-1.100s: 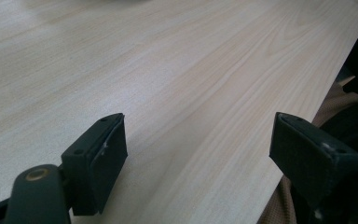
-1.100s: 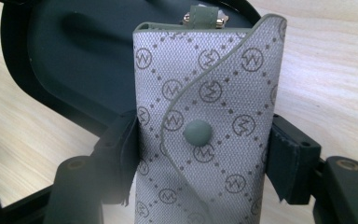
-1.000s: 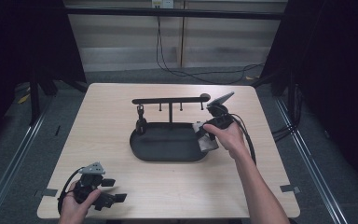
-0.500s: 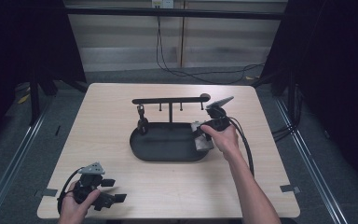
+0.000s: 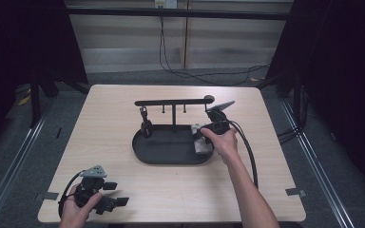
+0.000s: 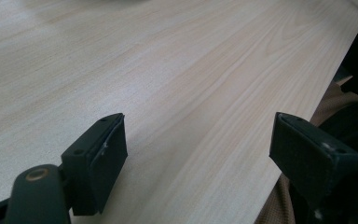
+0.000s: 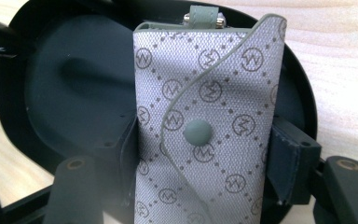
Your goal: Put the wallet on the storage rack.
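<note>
Item: grey pouch (image 7: 205, 126), clamped flat between your right gripper (image 7: 203, 163) jaws, over the black tray (image 7: 65, 93)'s right end. Lower it level. Left gripper (image 6: 209, 154): wide open, empty, well clear of the tray.

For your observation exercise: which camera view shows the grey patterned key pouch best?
The right gripper view: the grey pouch sits close up between the jaws, showing its monogram print and snap button above the black tray. The high view shows it as a small pale patch.
</note>
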Demonstrator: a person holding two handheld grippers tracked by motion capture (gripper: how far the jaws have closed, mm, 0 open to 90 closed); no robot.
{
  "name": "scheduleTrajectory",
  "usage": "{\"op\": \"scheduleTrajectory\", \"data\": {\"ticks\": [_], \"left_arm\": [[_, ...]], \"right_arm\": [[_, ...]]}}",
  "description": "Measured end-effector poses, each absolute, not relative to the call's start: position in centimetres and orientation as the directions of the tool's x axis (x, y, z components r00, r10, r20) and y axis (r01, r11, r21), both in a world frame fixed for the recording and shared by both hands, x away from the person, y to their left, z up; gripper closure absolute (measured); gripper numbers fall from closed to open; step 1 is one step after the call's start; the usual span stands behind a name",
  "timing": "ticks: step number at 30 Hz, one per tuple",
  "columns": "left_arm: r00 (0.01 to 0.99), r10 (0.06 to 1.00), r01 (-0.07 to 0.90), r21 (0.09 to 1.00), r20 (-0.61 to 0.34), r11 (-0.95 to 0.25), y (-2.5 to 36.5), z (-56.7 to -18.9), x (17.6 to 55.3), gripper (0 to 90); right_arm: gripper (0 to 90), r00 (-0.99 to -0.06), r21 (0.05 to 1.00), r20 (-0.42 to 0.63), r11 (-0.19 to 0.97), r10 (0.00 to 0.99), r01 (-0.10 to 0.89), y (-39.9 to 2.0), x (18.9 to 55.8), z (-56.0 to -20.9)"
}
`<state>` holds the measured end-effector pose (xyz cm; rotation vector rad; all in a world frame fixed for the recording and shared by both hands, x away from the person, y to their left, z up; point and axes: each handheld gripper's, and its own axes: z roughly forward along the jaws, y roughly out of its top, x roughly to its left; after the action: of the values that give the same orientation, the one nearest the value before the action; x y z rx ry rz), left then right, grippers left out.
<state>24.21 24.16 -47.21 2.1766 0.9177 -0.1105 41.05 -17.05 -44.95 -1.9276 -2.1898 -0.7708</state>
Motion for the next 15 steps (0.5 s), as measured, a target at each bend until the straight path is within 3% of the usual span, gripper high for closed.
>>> {"op": "scheduleTrajectory", "data": {"ticks": [15], "left_arm": [[0.739, 0.578, 0.645, 0.612, -0.346, -0.458, 24.1, -47.3, 24.2, 18.8]], "right_arm": [[31.0, -0.166, 0.284, 0.427, 0.043, 0.889, 0.958, -16.8, 41.4, -46.4]]}}
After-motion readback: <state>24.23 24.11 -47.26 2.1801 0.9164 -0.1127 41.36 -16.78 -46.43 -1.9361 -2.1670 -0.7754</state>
